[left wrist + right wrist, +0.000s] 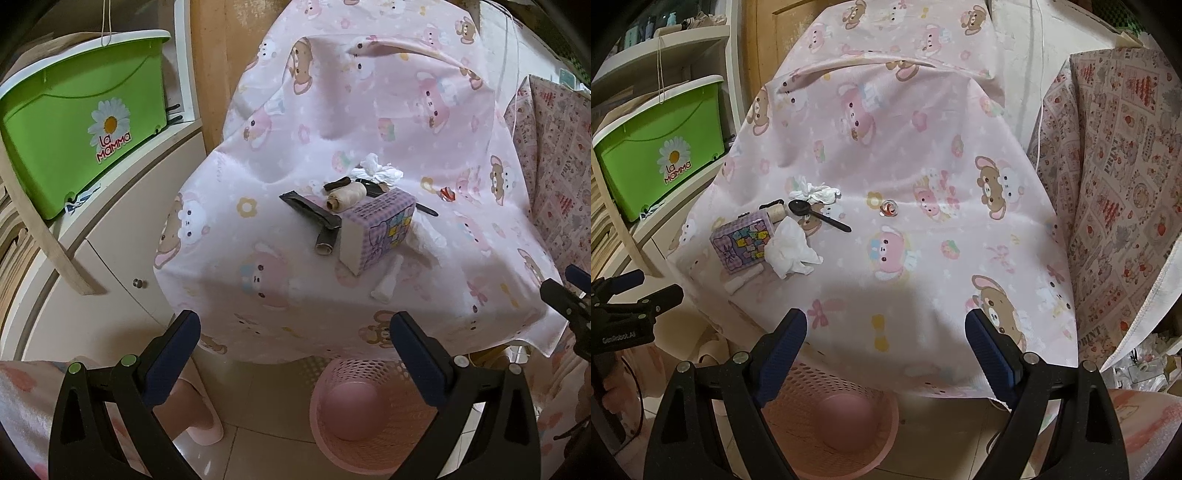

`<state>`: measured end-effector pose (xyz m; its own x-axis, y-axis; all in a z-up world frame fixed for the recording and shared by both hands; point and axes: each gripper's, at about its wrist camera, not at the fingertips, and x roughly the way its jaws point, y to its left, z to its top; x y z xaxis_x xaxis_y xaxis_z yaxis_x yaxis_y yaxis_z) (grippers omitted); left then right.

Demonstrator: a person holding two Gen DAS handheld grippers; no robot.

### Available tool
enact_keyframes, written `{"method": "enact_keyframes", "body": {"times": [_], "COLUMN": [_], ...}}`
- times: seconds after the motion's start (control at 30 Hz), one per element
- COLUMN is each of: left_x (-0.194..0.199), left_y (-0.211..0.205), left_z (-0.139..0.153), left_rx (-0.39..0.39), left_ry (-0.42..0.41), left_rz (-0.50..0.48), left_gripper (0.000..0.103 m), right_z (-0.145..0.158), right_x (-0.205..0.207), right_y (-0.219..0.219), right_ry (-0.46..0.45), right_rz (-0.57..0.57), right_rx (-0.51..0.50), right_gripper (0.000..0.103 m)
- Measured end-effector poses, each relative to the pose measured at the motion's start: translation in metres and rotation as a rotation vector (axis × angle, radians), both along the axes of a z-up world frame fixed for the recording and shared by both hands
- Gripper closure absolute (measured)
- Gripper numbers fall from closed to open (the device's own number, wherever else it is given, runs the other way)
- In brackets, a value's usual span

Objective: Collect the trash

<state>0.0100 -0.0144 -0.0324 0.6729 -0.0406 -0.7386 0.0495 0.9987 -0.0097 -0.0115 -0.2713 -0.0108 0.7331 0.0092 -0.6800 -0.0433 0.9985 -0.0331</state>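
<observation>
A table under a pink cartoon cloth [923, 155] holds a crumpled white tissue [790, 249], a second crumpled tissue [816, 192], a small red-and-white wrapper [888, 208], a black spoon [816, 214], a purple tin box [742, 243], a thread spool [345, 194] and a white tube [388, 280]. A pink mesh bin [365, 417] stands on the floor at the table's front edge; it also shows in the right wrist view [831, 417]. My left gripper [295, 332] is open and empty above the bin. My right gripper [886, 330] is open and empty at the table's front edge.
A green "La Mamma" box [77, 122] sits on a white cabinet [122, 258] to the left. A patterned cloth [1119, 184] hangs at the right. A slippered foot [195, 417] is on the tiled floor beside the bin.
</observation>
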Motion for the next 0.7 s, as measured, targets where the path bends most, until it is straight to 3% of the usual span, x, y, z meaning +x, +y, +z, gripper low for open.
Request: {"method": "enact_keyframes", "body": {"times": [0.7], "left_x": [0.0001], "left_y": [-0.0035], "left_z": [0.0057], "left_rx": [-0.023], "left_ry": [-0.007], "left_rz": [0.004], "left_gripper": [0.001], "right_z": [-0.0005], "right_x": [-0.0018], "right_y": [0.0043], "right_ry": [0.004], "right_rz": [0.010], "right_rx": [-0.029], "right_gripper": [0.014]}}
